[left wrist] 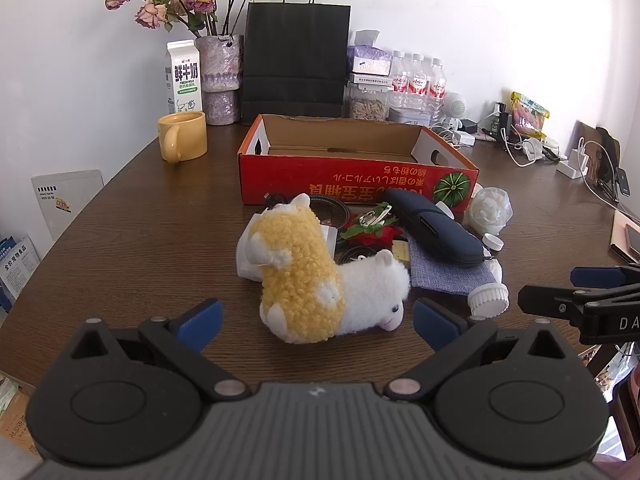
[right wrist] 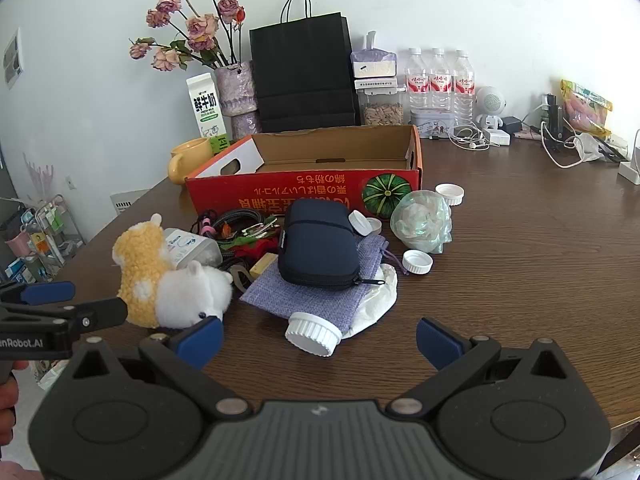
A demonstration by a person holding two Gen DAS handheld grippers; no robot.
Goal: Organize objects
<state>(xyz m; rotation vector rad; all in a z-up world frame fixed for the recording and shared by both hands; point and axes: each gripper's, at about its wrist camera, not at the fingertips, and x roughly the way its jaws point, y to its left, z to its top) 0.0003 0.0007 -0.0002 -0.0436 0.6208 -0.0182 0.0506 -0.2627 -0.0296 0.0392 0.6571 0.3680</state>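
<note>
I hold the left gripper (left wrist: 316, 318) and right gripper (right wrist: 319, 338) spread wide and empty above the clutter; the red box (left wrist: 352, 180) sits open behind, ready for the plush alpacas (left wrist: 320, 284).

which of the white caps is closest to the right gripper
The big ribbed white cap, lying just ahead of the right gripper; the smaller caps sit farther back.

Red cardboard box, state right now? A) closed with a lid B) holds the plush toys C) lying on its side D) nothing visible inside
D: the red cardboard box stands open-topped and only bare cardboard shows inside, while the plush toys and the navy pouch lie on the table in front of it.
</note>
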